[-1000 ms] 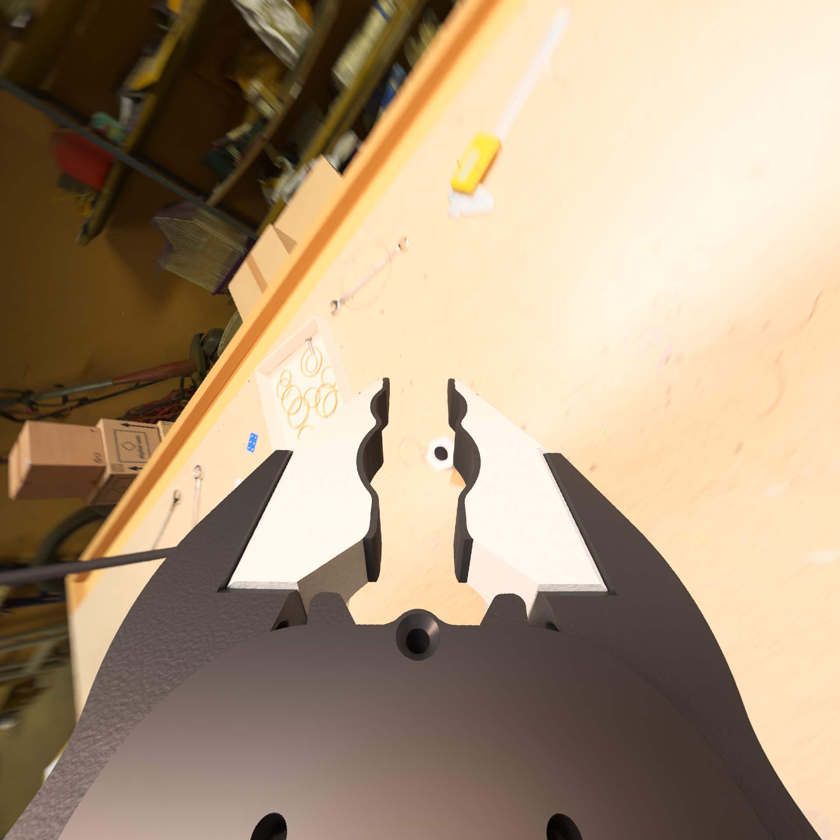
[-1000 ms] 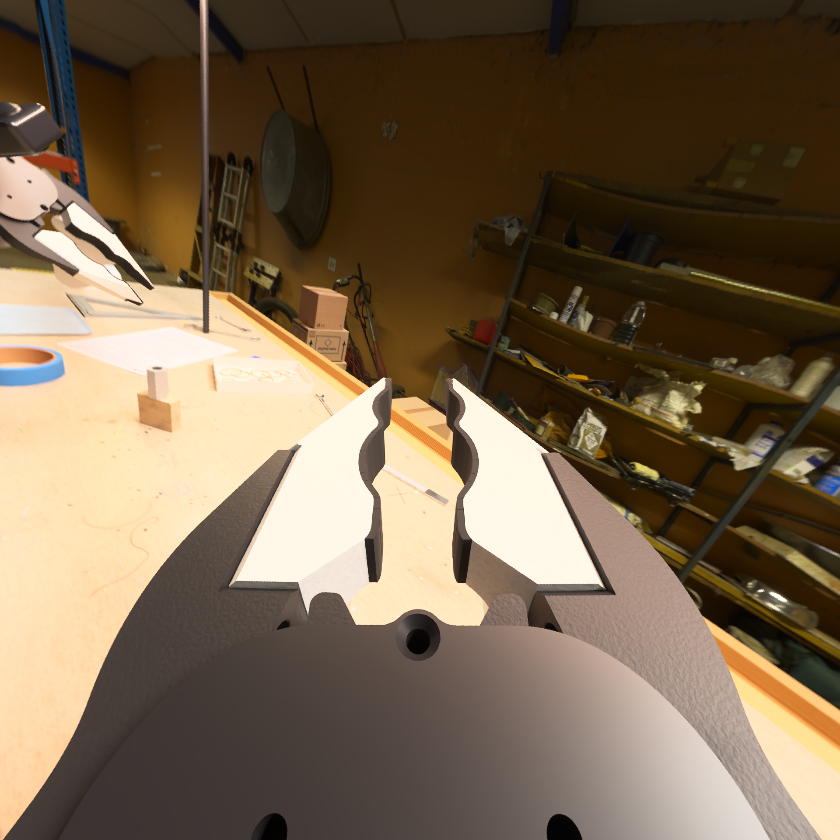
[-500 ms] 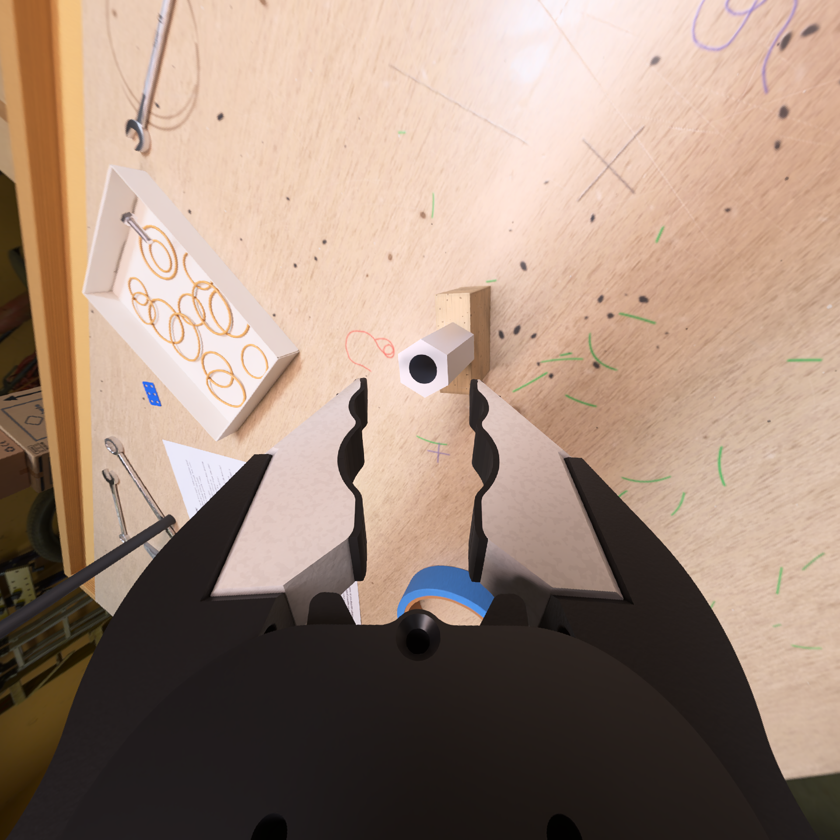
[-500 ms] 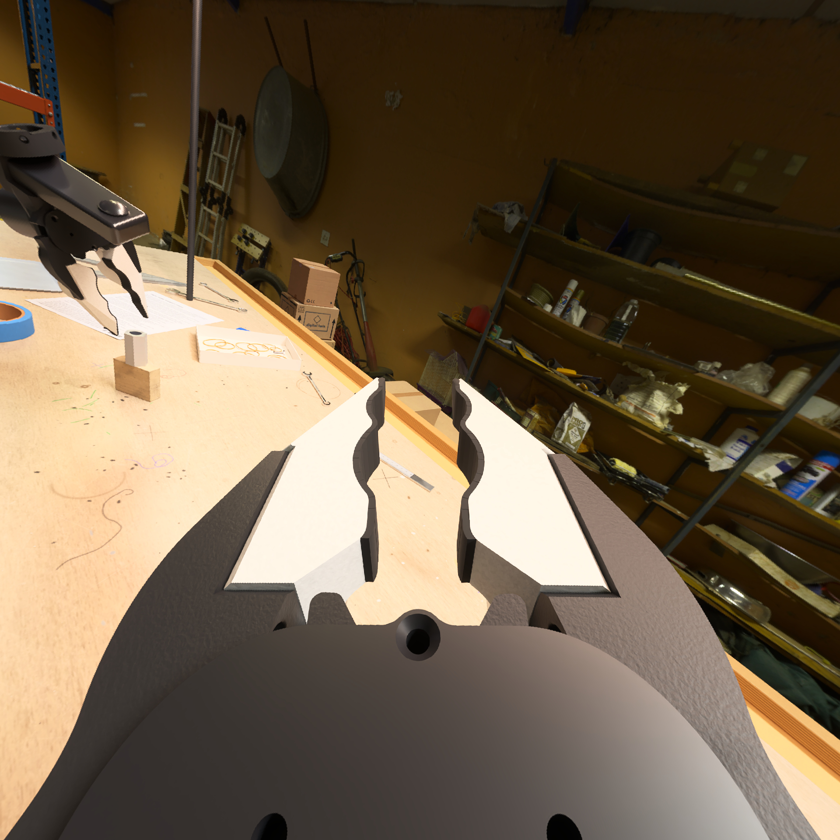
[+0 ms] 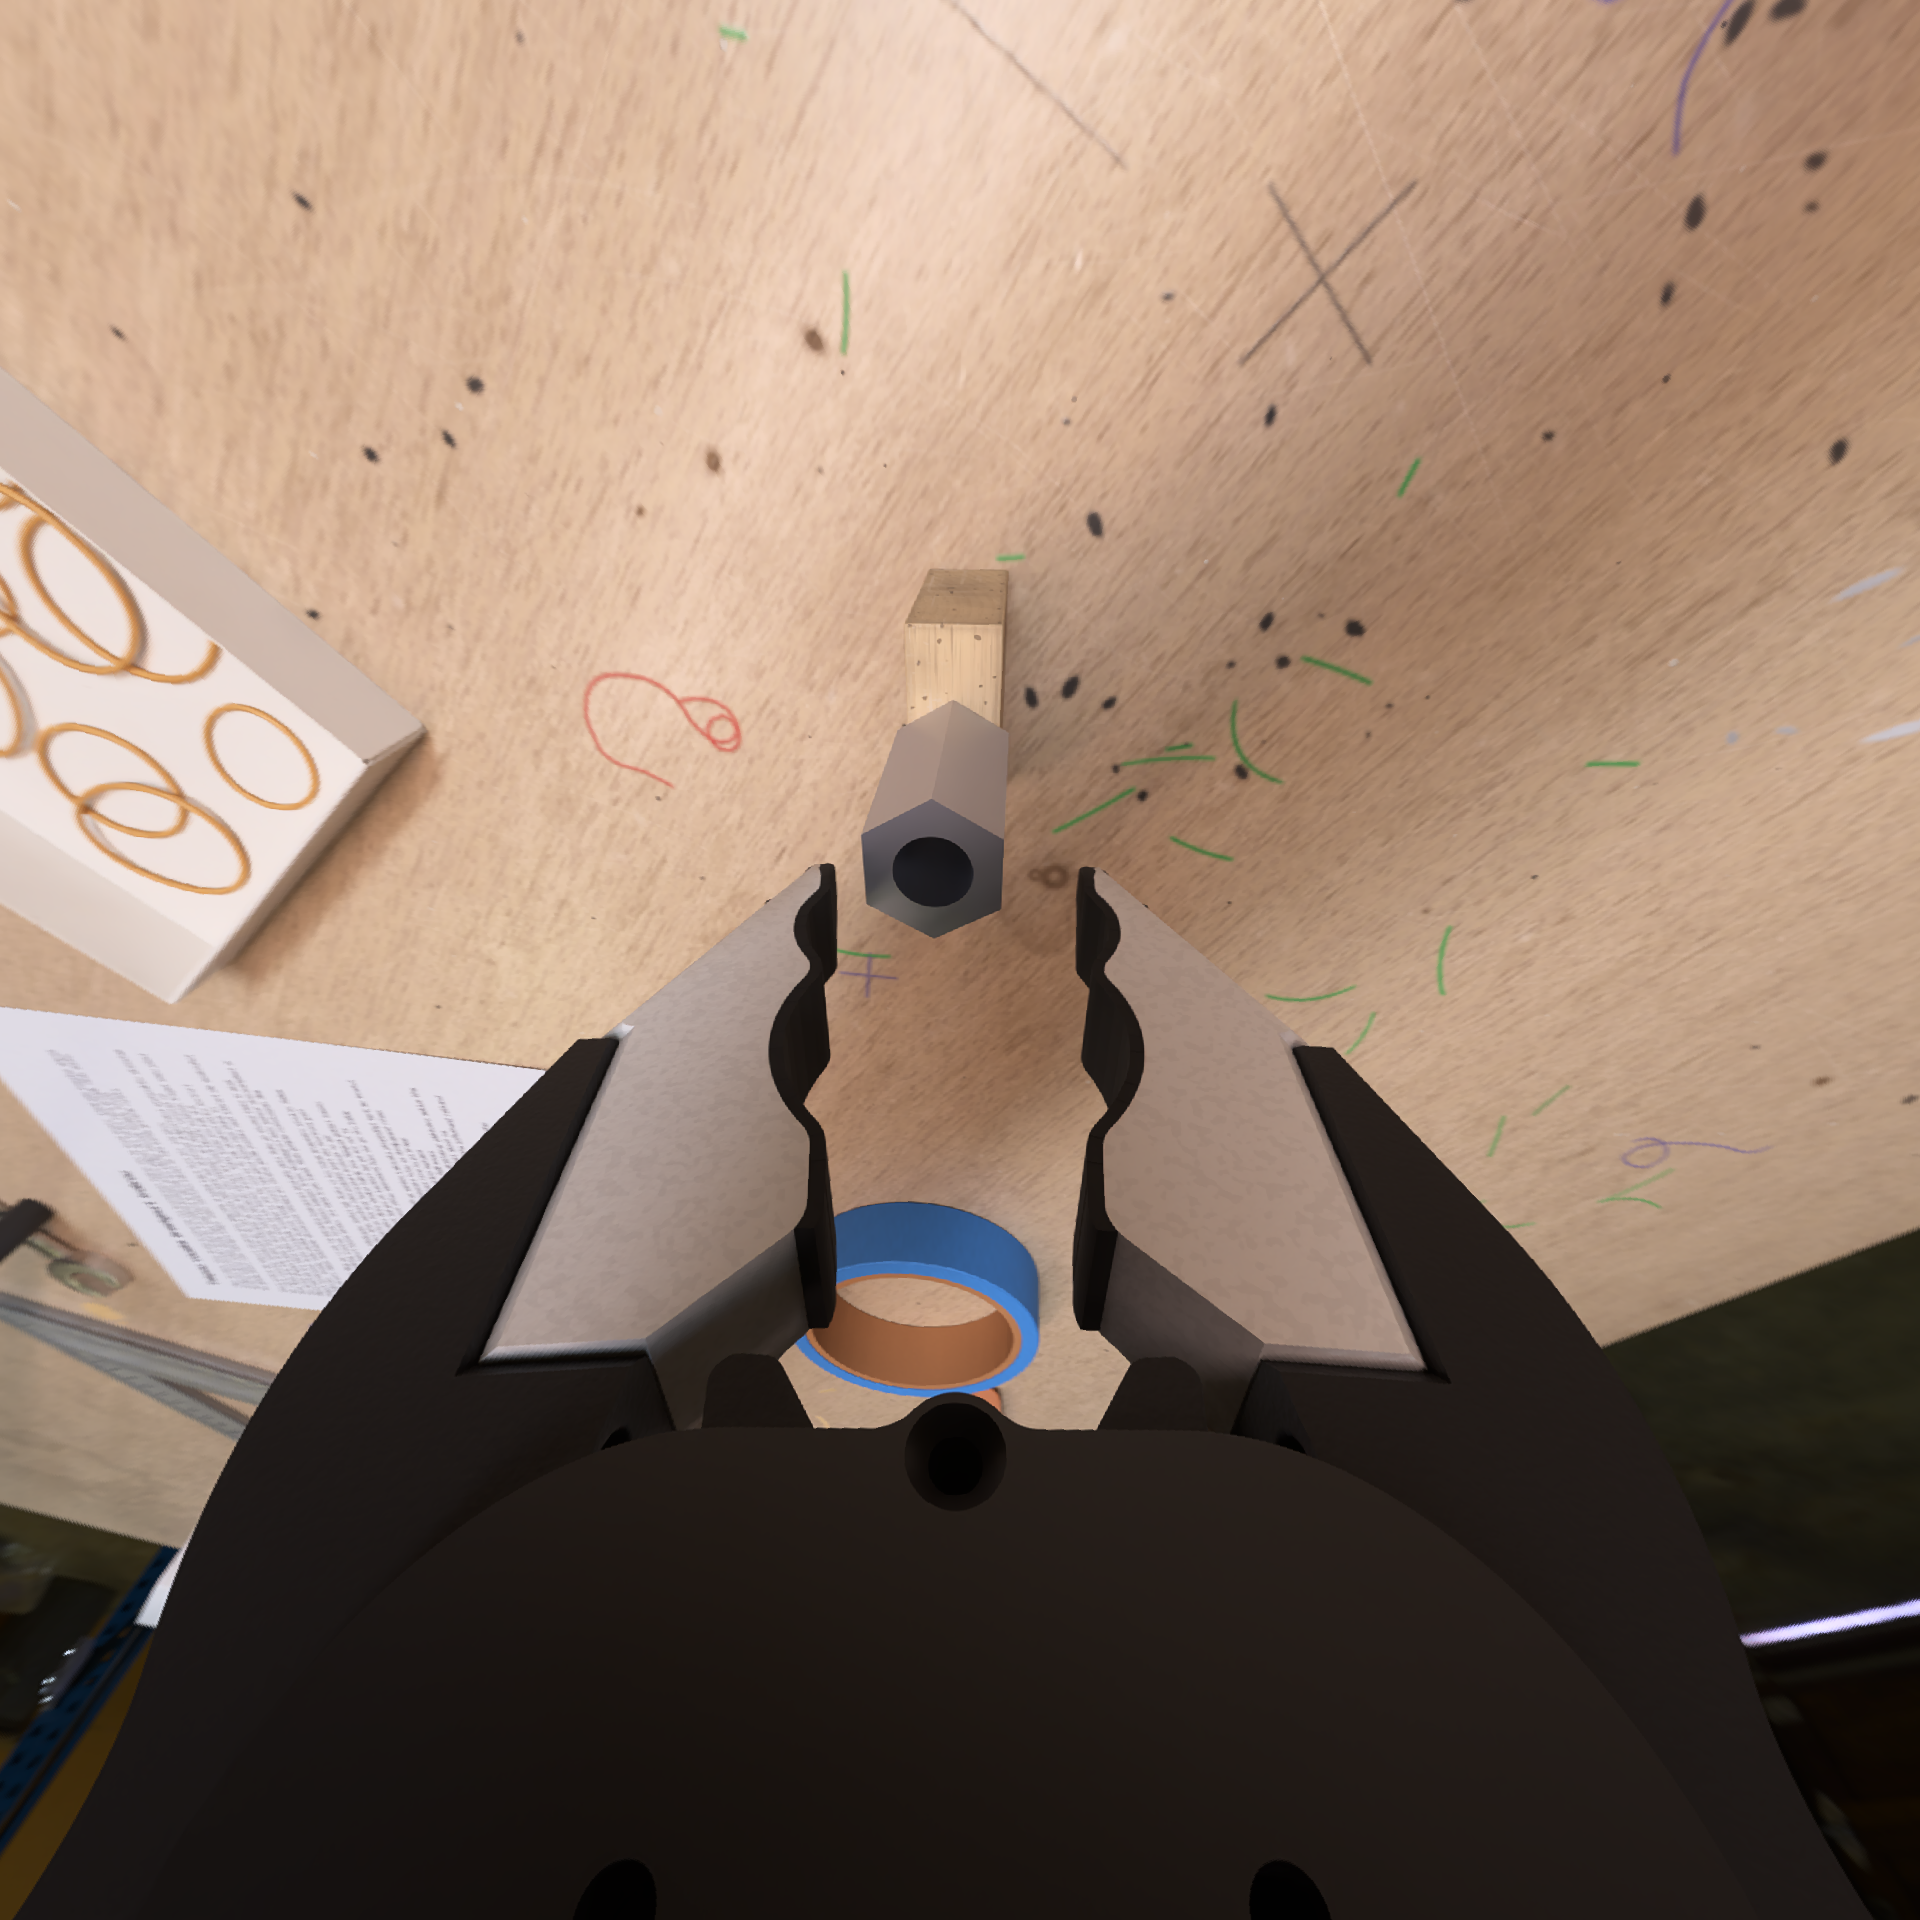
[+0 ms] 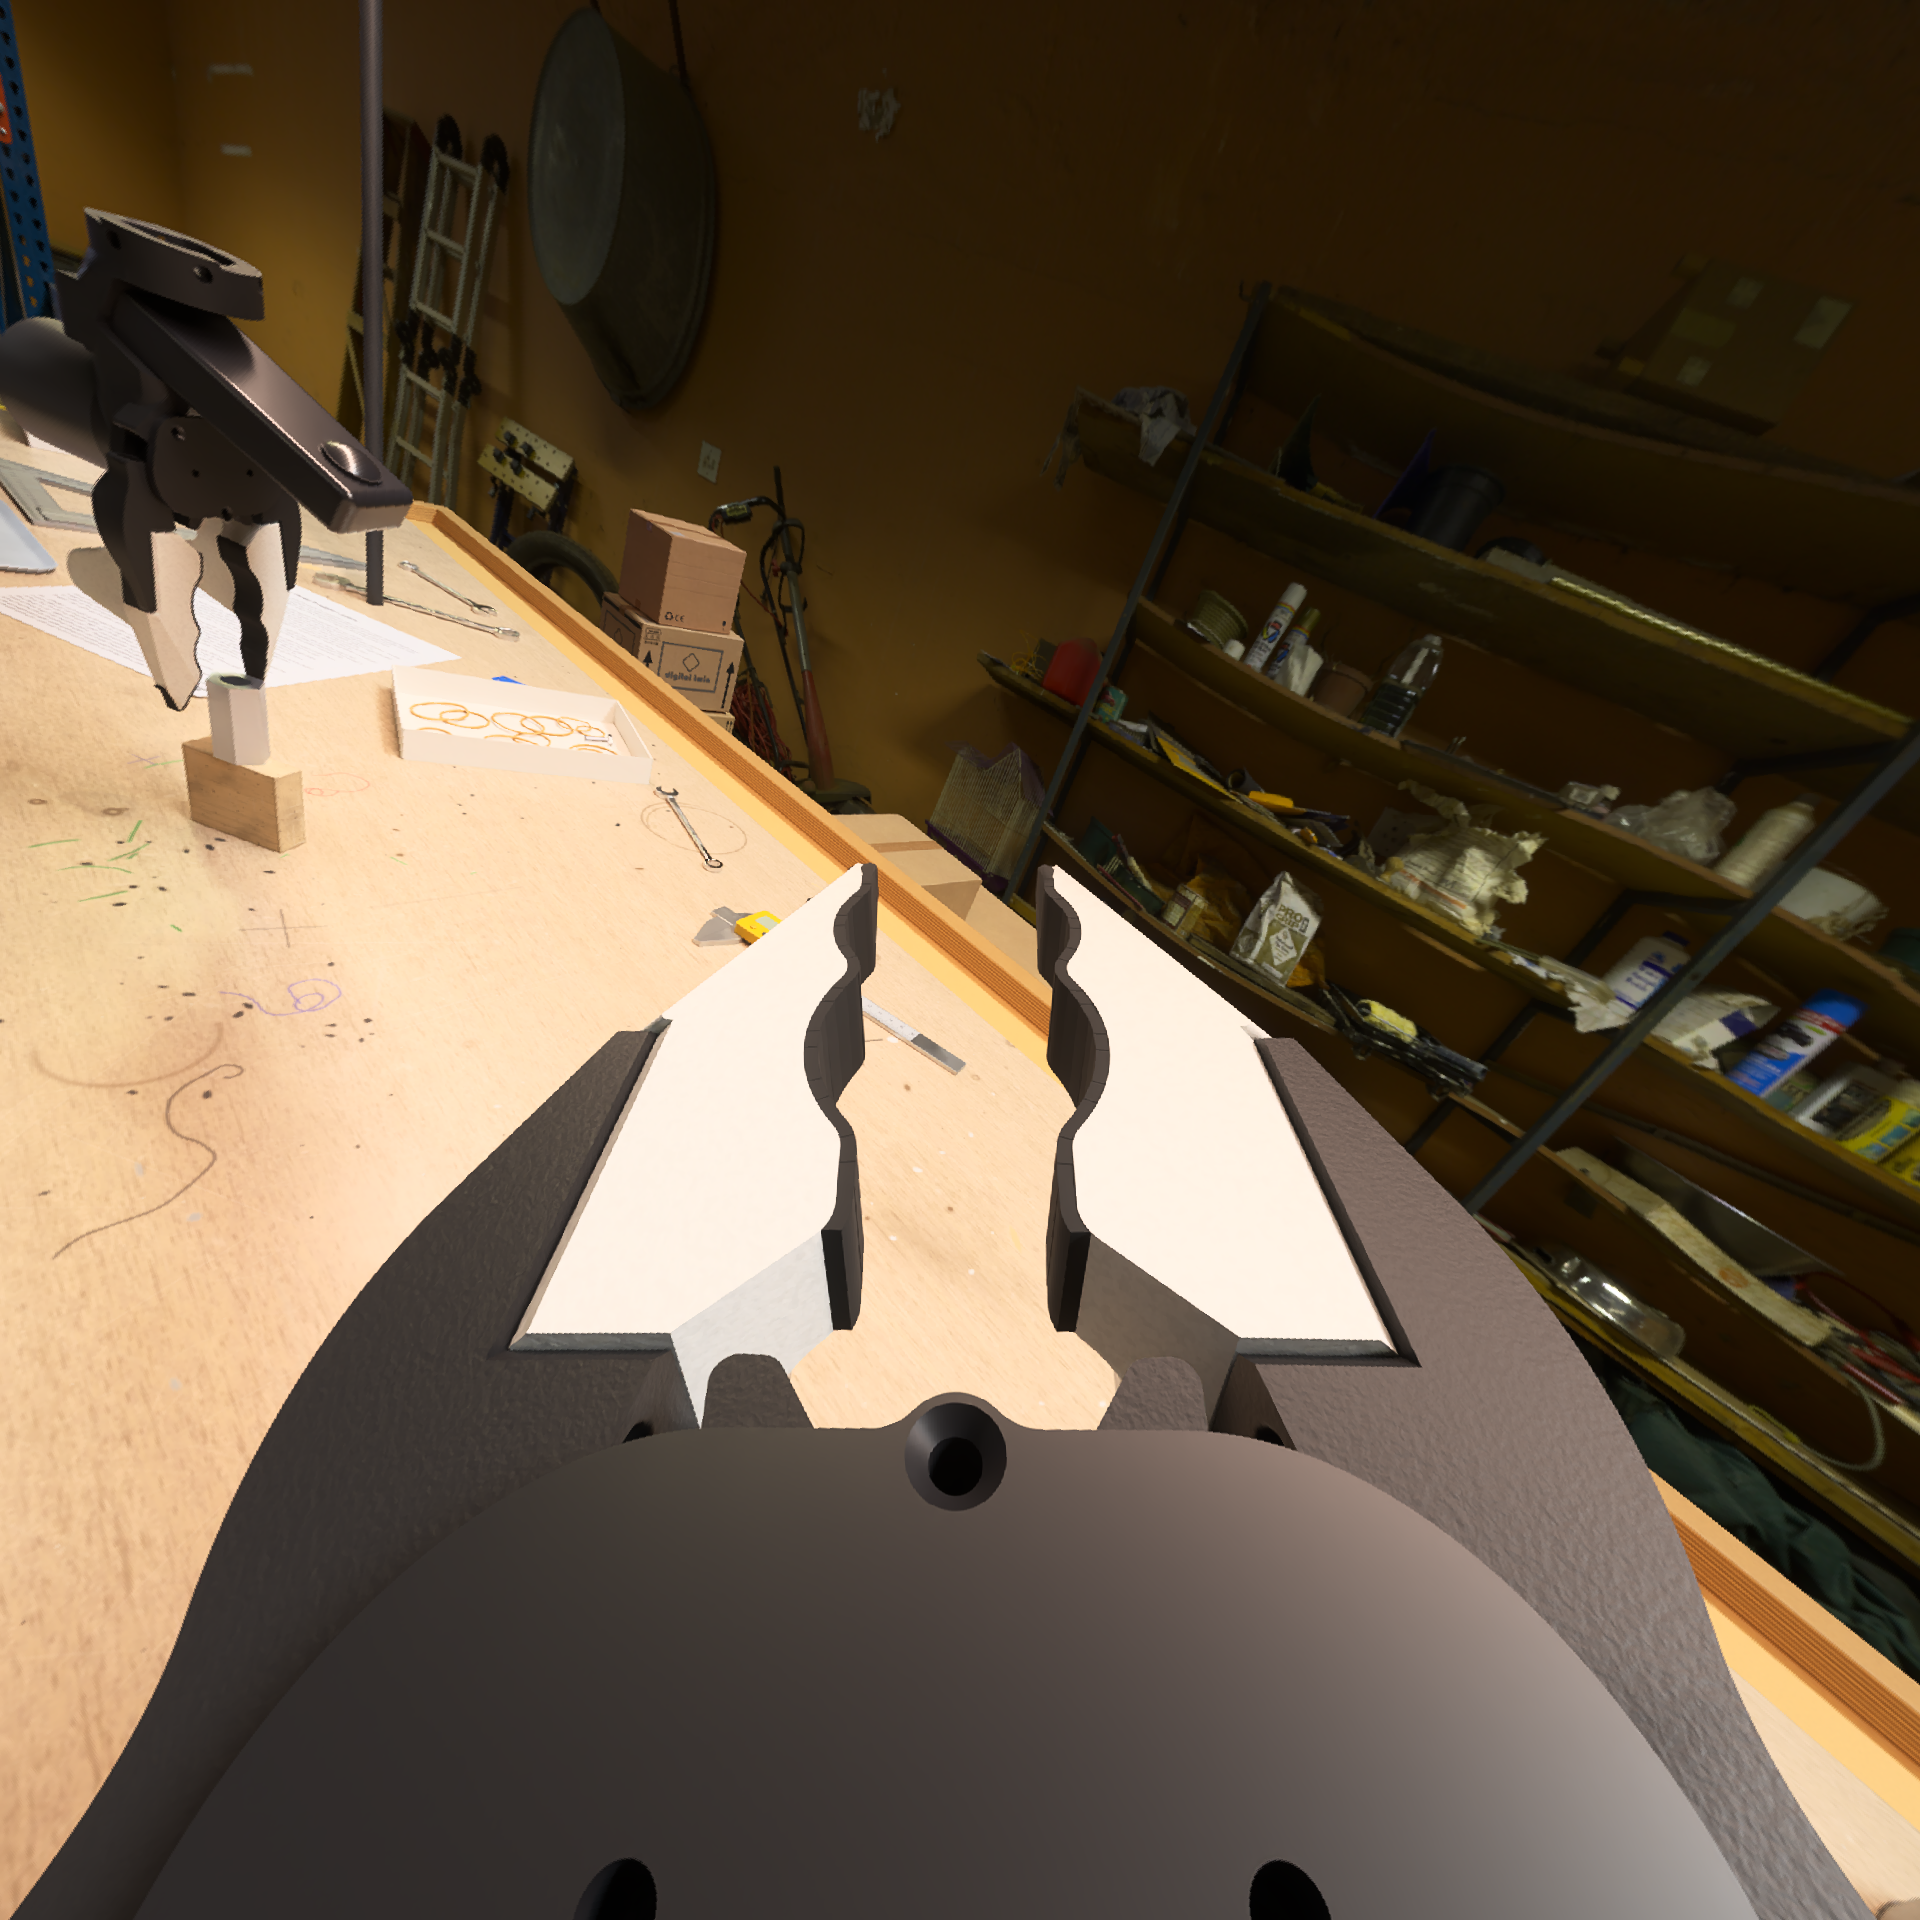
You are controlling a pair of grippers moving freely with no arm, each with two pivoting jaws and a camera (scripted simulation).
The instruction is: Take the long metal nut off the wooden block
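The long grey hexagonal metal nut [image 5: 935,831] stands upright on a small wooden block [image 5: 954,642] on the workbench. My left gripper [image 5: 954,883] points down at it, open, with the nut's top just beyond and between the fingertips, nearer the left one. In the right wrist view the same nut [image 6: 239,715] and block [image 6: 247,798] sit far left, with the left gripper [image 6: 213,665] right above the nut. My right gripper [image 6: 956,883] is open and empty, low over the bench, well away from the block.
A white tray of rubber bands [image 5: 156,727] and a printed sheet [image 5: 260,1143] lie left of the block. A blue tape roll [image 5: 925,1299] lies near it. Wrenches [image 6: 686,826], a yellow tool [image 6: 753,925] and the bench's orange edge [image 6: 935,935] are on the right; shelves stand beyond.
My left gripper has come down closer over the nut and opened wider; the nut's top now sits at its fingertips. My right gripper has drifted slightly, staying open.
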